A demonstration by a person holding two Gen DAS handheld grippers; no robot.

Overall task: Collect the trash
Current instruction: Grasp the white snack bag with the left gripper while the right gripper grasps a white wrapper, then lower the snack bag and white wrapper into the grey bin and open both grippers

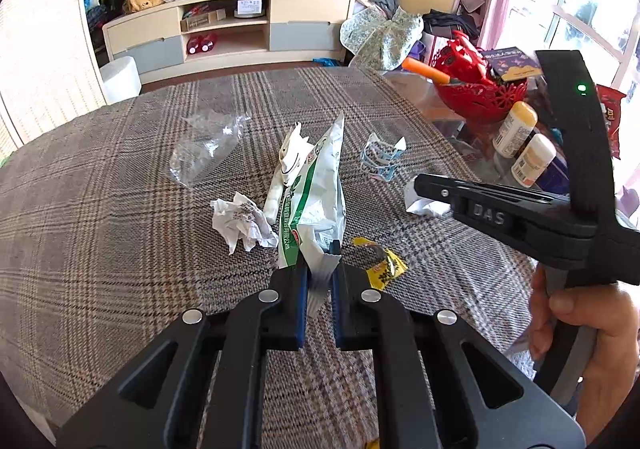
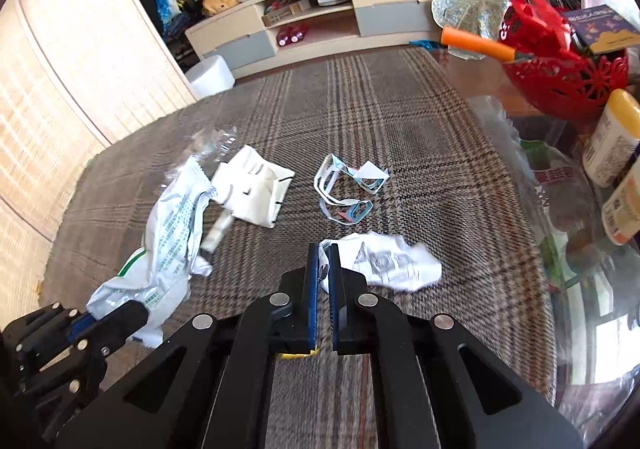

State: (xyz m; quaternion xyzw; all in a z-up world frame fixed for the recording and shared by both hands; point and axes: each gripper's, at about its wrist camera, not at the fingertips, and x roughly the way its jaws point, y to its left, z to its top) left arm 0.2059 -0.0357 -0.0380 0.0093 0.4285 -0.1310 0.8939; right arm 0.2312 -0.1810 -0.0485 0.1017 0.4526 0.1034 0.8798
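Note:
Trash lies scattered on a plaid tablecloth. My left gripper is shut on the end of a white-and-green snack bag, which stands up between its fingers; the bag also shows in the right wrist view. My right gripper is shut on the edge of a crumpled white paper; in the left wrist view the paper sits at its tip. Loose on the cloth are another crumpled paper, a cream wrapper, a clear plastic bag, a blue-white torn wrapper and a yellow wrapper.
A red basket with an orange tube, white bottles and clear plastic crowd the table's right side. A white bin stands on the floor beyond the far edge, before a TV cabinet.

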